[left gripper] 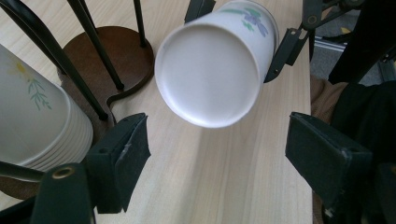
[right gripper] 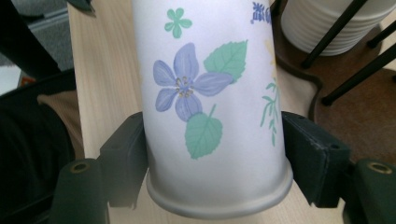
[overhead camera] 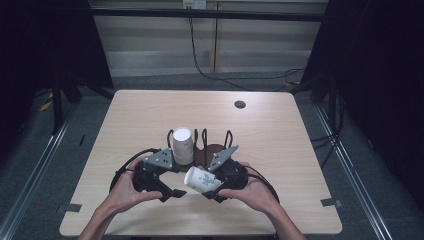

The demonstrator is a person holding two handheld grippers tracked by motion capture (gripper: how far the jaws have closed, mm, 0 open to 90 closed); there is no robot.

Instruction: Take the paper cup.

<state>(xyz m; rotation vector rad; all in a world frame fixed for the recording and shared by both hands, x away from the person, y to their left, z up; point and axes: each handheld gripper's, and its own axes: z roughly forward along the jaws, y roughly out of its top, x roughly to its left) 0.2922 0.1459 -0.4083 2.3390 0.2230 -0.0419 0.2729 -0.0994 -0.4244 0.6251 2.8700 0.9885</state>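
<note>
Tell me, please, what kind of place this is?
Probably a lab or recording workspace, not a home: a bare wooden table between dark curtains, with cables on the floor. The right gripper holds a flowered paper cup beside a cup rack.

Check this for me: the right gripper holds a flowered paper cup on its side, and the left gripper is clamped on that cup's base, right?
Not quite. The left gripper is open, its jaws clear of the cup, as the left gripper view shows. The right gripper does hold it on its side.
</note>
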